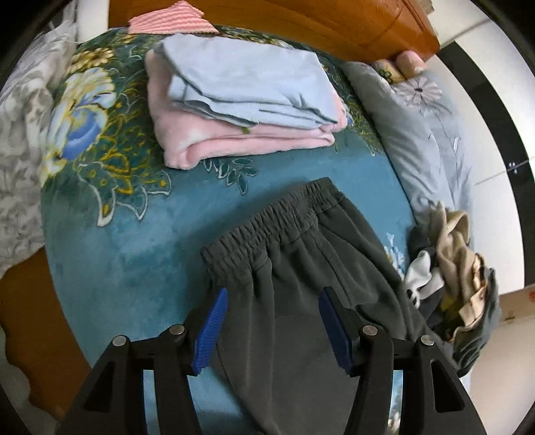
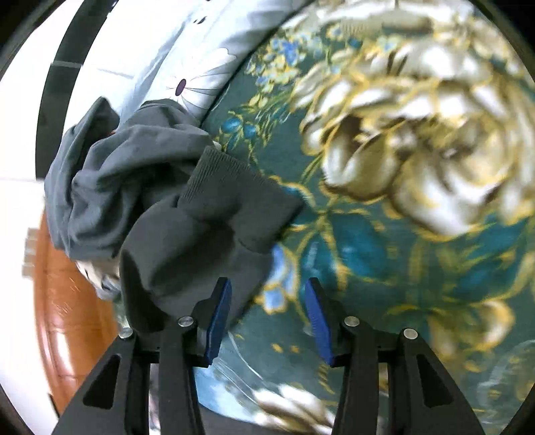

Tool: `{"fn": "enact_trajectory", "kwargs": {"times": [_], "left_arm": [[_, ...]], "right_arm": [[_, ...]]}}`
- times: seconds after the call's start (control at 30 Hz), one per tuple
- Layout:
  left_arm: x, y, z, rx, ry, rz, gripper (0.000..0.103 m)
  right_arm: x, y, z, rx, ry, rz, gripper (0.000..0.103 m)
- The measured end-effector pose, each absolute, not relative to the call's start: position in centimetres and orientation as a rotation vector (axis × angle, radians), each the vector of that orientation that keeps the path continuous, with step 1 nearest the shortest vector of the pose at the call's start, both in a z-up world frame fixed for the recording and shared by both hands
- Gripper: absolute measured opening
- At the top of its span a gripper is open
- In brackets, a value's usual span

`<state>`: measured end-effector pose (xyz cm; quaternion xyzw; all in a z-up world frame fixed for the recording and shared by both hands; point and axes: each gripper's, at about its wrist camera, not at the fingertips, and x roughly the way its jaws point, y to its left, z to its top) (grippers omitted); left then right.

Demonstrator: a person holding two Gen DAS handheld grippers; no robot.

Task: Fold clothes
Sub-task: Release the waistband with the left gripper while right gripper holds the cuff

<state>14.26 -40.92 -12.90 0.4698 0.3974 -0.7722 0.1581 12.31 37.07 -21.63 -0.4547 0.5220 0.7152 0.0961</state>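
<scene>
Dark grey trousers (image 1: 301, 267) with an elastic waistband lie flat on the teal flowered blanket (image 1: 133, 267). My left gripper (image 1: 274, 294) hovers over them just below the waistband, open, with the cloth under and between its blue pads (image 1: 210, 331), which do not press on it. In the right wrist view a ribbed dark grey cuff (image 2: 234, 197) of a trouser leg lies bunched to the left of my right gripper (image 2: 267, 284), which is open over the blanket (image 2: 384, 251) with nothing between its fingers.
A folded stack, light blue cloth (image 1: 247, 83) on pink cloth (image 1: 234, 140), sits at the far side of the bed. A heap of unfolded clothes (image 1: 451, 267) lies at the right edge. A crumpled grey-green garment (image 2: 117, 174) lies beside the cuff. A wooden headboard (image 1: 301, 20) stands behind.
</scene>
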Motion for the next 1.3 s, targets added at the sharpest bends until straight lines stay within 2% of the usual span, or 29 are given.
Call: {"fn": "enact_trajectory", "kwargs": {"times": [0.07,0.2,0.23,0.27,0.3,0.37,0.43,0.63,0.73,0.87,0.93,1.2,1.3], "left_arm": [[14.9,-40.7,-12.2,1.328,1.127,-2.217,0.061],[16.1,-40.1,-11.2,1.312,1.106,-2.231,0.061],[16.3,-40.0,-11.2,1.314,1.104,-2.227,0.061],[16.6,-40.0,-11.2,1.316,1.102,-2.224,0.061],[16.8,-40.0,-11.3,1.32,1.108,-2.216,0.061],[16.9,-39.9,-11.4,1.315,1.122,-2.206,0.061],[17.0,-39.9,-11.6,1.309,1.136,-2.198,0.061],[16.8,-39.9,-12.1,1.335,1.118,-2.174,0.061],[16.5,-40.0,-13.5,1.376,1.105,-2.143,0.061],[16.6,-40.1,-15.4,1.427,1.091,-2.095,0.061],[16.9,-40.3,-16.1,1.438,1.098,-2.082,0.061],[16.3,-41.4,-19.5,1.423,1.292,-2.036,0.061],[15.2,-41.2,-19.8,1.441,1.296,-2.058,0.059]], "right_arm": [[11.3,37.3,-22.7,-1.33,1.598,2.095,0.047],[9.1,36.6,-23.7,-1.305,1.581,2.038,0.047],[9.0,36.7,-23.8,-1.288,1.598,2.024,0.044],[8.8,36.9,-23.9,-1.286,1.619,2.005,0.025],[8.5,37.0,-24.1,-1.284,1.64,1.986,0.018],[8.2,37.3,-24.0,-1.298,1.688,1.96,0.011],[8.1,37.5,-22.5,-1.292,1.7,2.017,0.01],[13.6,38.1,-10.9,-1.072,1.657,2.501,0.009],[13.2,37.7,-11.9,-1.136,1.429,2.55,0.009],[12.1,37.8,-20.5,-1.45,1.264,2.204,0.009],[12.9,38.1,-22.0,-1.397,1.363,2.137,0.009],[13.0,37.9,-18.9,-1.461,1.278,2.14,0.013],[14.3,38.2,-17.6,-1.466,1.267,2.106,0.015]]}}
